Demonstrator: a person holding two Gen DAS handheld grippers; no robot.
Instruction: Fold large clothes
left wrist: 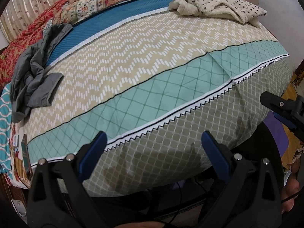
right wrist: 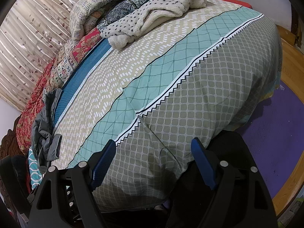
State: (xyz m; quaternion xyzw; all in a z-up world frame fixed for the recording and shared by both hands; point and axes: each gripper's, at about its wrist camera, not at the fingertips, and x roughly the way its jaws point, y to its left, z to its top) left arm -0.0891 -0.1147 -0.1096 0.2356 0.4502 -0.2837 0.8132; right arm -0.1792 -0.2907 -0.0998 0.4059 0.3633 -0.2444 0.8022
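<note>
The left gripper (left wrist: 153,148) hangs over the near edge of the bed with its blue-padded jaws spread wide and nothing between them; only the grey lattice band of the patterned bedspread (left wrist: 144,72) shows through the gap. The right gripper (right wrist: 152,157) hovers over the same edge a little further along, its jaws likewise apart and empty, and its black frame with a blue pad shows at the right margin of the left wrist view. Part of a hand (left wrist: 291,188) shows at the lower right of that view. Beyond the fingers the bedspread runs away in bands — grey lattice, a white zigzag trim, teal diamonds, beige chevrons, then a blue strip. The clothes to be folded lie well apart from both grippers: a crumpled grey garment (left wrist: 36,72) sits at the far left side of the bed, partly on the beige band, and a cream fleece garment with dark spots (left wrist: 214,5) lies bunched at the far end. Behind them a floral quilt (left wrist: 79,7) in red and cream is heaped along a leaf-print curtain (right wrist: 32,43). To the right of the bed, a purple mat (right wrist: 279,133) covers the wooden floor (right wrist: 290,60).
</note>
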